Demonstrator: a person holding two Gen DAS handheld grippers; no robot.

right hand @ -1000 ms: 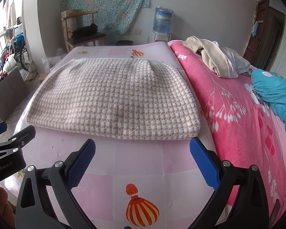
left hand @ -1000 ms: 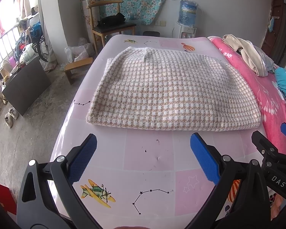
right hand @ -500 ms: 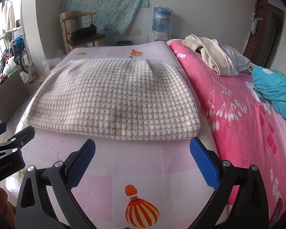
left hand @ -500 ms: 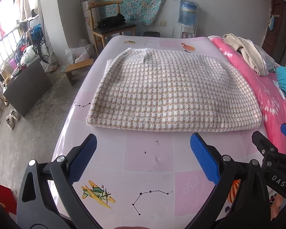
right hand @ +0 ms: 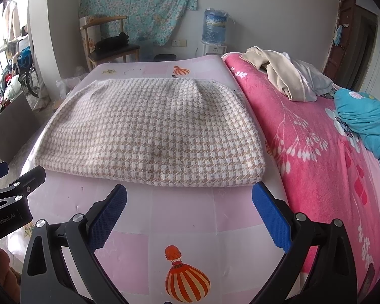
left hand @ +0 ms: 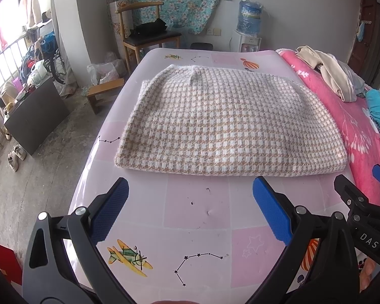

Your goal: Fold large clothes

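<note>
Folded houndstooth garment (left hand: 230, 124) flat on pink patterned table (left hand: 195, 207); left gripper (left hand: 190, 190) and right gripper (right hand: 189, 192) both spread wide, empty, just short of near hem.

Both views look forward and slightly down over the near end of the bed (left hand: 197, 217), toward the far wall. The left view sits further left, taking in the floor (left hand: 45, 167); the right sits further right, over the pink blanket (right hand: 311, 152). Both share the folded garment (left hand: 228, 124), close ahead.
</note>
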